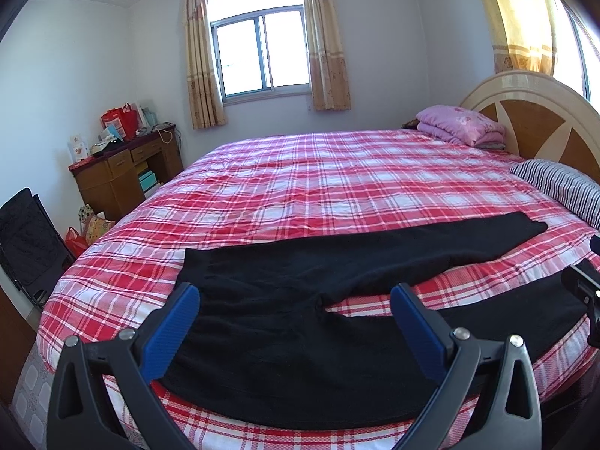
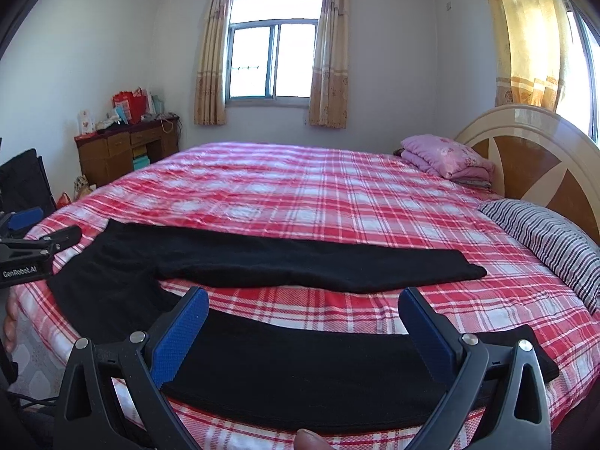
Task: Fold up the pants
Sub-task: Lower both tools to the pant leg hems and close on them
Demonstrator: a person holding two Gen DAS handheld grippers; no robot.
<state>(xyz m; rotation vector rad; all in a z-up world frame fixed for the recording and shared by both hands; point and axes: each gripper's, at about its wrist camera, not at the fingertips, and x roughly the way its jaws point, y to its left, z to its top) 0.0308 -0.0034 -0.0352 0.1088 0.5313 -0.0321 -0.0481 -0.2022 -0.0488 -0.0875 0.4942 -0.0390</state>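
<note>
A fingertip point(image 2: 309, 439) pokes in at the bottom edge of the right wrist view, just under the right gripper point(image 2: 303, 322). That gripper is spread wide, empty, its blue pads point(image 2: 180, 337) hovering over the near leg of the black pants point(image 2: 300, 371). The left gripper point(image 1: 294, 318) is likewise wide apart and empty, poised above the waist end of the pants point(image 1: 270, 337). Whether either tool touches the cloth cannot be told.

The pants lie flat along the near edge of the bed point(image 1: 300, 180), on a red and white plaid sheet, waist to the left, the two legs running right and parted in a narrow V. The far leg ends just short of a striped pillow point(image 2: 543, 240). Past it, by the round headboard point(image 2: 532, 150), sits a folded pink quilt point(image 2: 446, 155). Against the far wall stand a cluttered wooden desk point(image 1: 123, 172) and a curtained window point(image 1: 258, 52).
</note>
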